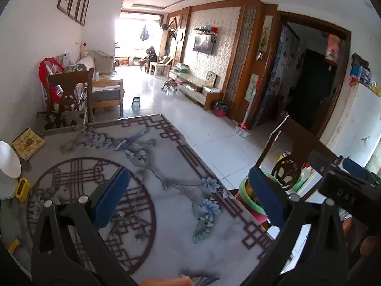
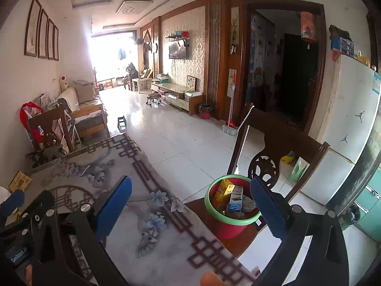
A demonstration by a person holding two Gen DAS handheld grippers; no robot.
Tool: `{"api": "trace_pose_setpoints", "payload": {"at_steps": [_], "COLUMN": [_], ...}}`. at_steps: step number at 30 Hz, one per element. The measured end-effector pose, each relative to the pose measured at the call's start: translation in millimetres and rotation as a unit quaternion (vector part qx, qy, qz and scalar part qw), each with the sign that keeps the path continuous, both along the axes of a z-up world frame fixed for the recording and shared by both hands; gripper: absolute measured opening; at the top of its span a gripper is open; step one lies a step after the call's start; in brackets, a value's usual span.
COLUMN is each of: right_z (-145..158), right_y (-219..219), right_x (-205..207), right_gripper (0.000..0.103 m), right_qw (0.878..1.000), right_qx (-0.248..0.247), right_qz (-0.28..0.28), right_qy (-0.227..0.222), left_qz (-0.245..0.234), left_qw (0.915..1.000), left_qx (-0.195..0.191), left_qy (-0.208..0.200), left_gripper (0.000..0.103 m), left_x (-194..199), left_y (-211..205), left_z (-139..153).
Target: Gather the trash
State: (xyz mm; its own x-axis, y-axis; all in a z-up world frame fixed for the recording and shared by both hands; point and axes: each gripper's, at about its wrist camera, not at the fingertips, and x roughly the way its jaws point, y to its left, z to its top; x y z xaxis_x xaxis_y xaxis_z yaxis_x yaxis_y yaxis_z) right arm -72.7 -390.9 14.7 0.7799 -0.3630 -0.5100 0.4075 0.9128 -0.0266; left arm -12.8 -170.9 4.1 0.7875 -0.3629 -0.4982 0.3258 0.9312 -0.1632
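Living room beyond a patterned table
A wooden chair (image 2: 281,152) stood past the right jaw; a television (image 2: 177,50) hung far ahead, a white fridge (image 2: 345,128) further right

Both the left gripper (image 1: 190,197) and right gripper (image 2: 191,205) have black frames, silver screws and ribbed blue pads (image 2: 268,208), with white lettering on the bodies.

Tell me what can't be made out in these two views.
- Bin contents: right wrist view shows boxes on top; anything deeper is hidden, and the right tongs cover one side.
- Bin in left wrist view: mostly blocked by the left tongs.
- Bottom-edge object, left view: cut off.
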Motion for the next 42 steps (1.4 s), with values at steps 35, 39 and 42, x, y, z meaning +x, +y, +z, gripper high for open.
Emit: {"api": "trace_pose_setpoints", "payload": {"at_steps": [35, 39, 42], "right_z": [12.2, 11.7, 10.2], "right_y": [29.4, 27.3, 26.7], "right_x": [-12.8, -12.8, -12.7], "right_gripper": [0.096, 0.096, 0.096], "right_qw": [1.000, 1.000, 1.000], "right_qx": [-0.006, -0.004, -0.003], "right_qz": [0.006, 0.002, 0.001], "right_qy": [-0.007, -0.007, -0.005], "left_qz": [-0.007, -0.006, -0.006], "left_qw": [0.9999, 0.9999, 0.9999], "left_qx": [-0.006, -0.006, -0.007], "left_qy": [-0.013, -0.010, -0.007], "left_gripper": [0.098, 0.098, 0.098], "left_x": [-12.8, -12.0, -11.4], "left_y": [12.5, 12.6, 13.0], "left_z": [15.0, 13.4, 12.6]}}
